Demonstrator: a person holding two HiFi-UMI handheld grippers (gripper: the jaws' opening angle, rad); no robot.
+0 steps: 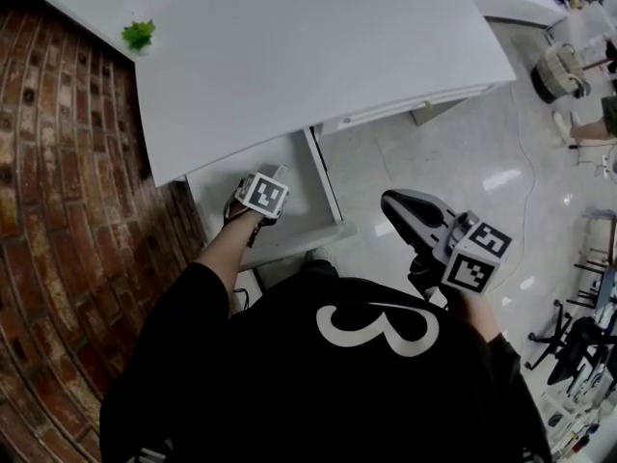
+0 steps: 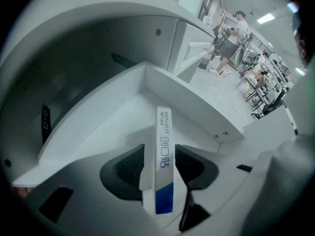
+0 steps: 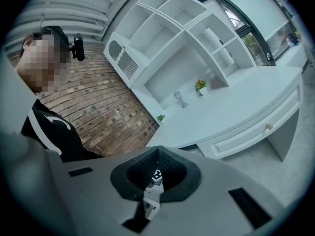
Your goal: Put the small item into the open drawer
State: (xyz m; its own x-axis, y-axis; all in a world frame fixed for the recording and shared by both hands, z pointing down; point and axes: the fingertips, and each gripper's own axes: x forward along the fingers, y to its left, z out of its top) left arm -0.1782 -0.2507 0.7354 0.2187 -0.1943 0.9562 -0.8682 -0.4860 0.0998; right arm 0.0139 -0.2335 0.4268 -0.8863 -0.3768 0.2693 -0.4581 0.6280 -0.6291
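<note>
A slim white box with a blue end (image 2: 164, 132) stands on its narrow edge inside the open white drawer (image 2: 197, 90). My left gripper (image 2: 160, 150) straddles the box, its dark pads a little apart from the box's sides, so it is open. In the head view the left gripper (image 1: 262, 193) reaches down into the drawer (image 1: 313, 177) under the desk edge and hides the box. My right gripper (image 1: 400, 205) hangs over the floor to the right of the drawer. In its own view the right gripper (image 3: 157, 154) is shut, with nothing between its pads.
The white desk (image 1: 318, 56) overhangs the drawer's back part. A brick wall (image 1: 58, 162) runs along the left. A small green plant (image 1: 139, 35) sits on the desk's far left corner. Office chairs (image 1: 569, 345) and a person (image 2: 235, 33) are off to the right.
</note>
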